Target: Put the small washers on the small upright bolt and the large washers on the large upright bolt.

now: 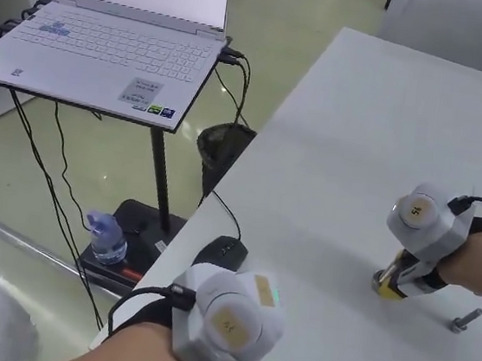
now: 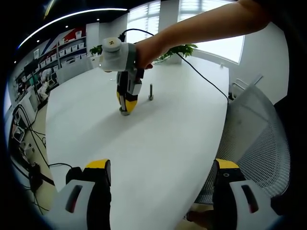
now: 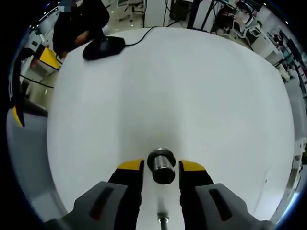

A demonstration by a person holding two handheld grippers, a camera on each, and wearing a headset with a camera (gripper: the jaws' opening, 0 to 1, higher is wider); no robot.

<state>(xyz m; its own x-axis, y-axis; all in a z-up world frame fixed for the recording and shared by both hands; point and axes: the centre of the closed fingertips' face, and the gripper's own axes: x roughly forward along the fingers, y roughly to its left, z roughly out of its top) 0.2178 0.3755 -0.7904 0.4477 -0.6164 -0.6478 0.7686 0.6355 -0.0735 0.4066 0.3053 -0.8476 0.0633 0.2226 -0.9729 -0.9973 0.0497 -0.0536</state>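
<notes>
Steel-grey and stubby, the large bolt (image 3: 161, 163) stands upright on the white table (image 1: 359, 142). Its long axis points almost straight up at your right gripper's camera, so you see a bright round top with a dark shank below. It sits dead ahead at 12 o'clock, between the yellow-tipped jaws of your right gripper (image 3: 162, 168). Those jaws stand narrow, one close on each side. Whether they actually pinch the bolt, or whether a washer lies on top of it, cannot be told.

In the head view the small bolt (image 1: 463, 322), thin and bare, stands near that gripper at about 4 o'clock. Your left gripper (image 2: 161, 168) hangs well apart at about 8 o'clock, by the table's near edge, jaws wide with nothing between them. That makes your right hand far the nearer. As I judge it, the coming move runs along the bolt's axis, so keep those jaws plumb.
</notes>
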